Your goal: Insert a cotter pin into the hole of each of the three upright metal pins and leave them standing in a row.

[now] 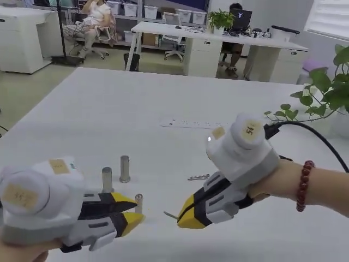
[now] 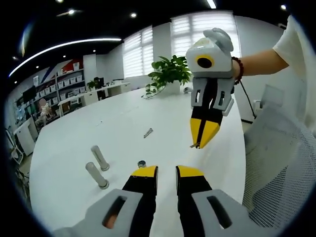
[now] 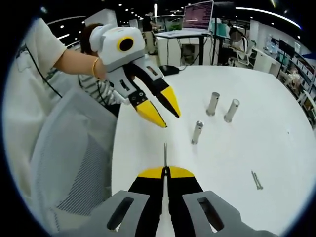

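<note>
Over the white table, held a cotter pin clamped in the right gripper, with the left gripper slightly open just beside the nearest metal pin. Probably needed to steady that pin first, then aim the tip level with its hole.

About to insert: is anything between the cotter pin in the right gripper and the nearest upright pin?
Nothing visible: bare table lies between the cotter pin and the nearest upright pin. The open left gripper sits beside it.
</note>
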Demonstrator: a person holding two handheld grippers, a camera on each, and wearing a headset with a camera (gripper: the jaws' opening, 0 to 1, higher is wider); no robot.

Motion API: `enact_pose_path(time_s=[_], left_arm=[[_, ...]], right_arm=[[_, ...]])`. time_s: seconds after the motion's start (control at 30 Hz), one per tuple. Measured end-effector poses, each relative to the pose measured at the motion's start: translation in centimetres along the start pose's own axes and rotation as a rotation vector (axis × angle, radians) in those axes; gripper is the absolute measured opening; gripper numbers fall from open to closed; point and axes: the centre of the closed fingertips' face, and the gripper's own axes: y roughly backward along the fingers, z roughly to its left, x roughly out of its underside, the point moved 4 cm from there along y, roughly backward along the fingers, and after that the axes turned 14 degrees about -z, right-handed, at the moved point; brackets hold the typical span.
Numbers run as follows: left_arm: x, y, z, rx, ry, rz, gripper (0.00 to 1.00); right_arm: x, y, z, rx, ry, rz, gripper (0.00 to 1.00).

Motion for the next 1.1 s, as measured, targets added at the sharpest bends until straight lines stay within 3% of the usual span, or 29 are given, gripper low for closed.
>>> enact_pose_path(time_s=[0.3,0.53,0.63,0.87,1.1], left_arm=[[0.7,-0.2,1.4,-0.084,0.021,0.015,0.16],[1.7,-1.0,2.6,-0.111,0.049,0.031,0.18],[2.2,-1.2,2.8,-0.113,0.021,0.066,0.17],[2.8,-2.0,3.6,-0.128,0.066,0.056,0.17],[3.2,-2.8,3.5,-0.114,0.086,0.063,0.16]], right_arm=[[0.6,-1.1,-1.3,0.05,0.002,0.084,0.03],[0.6,-1.7,-2.5,0.085,0.006,0.154,0.03],[0.3,-1.9,-2.8,0.084,0.026,0.18,0.03],[-0.1,-2.7,-3.7,0.092,0.032,0.237,0.03],[-0.3,-3.3,-4.3,0.099,0.028,0.283,0.03]])
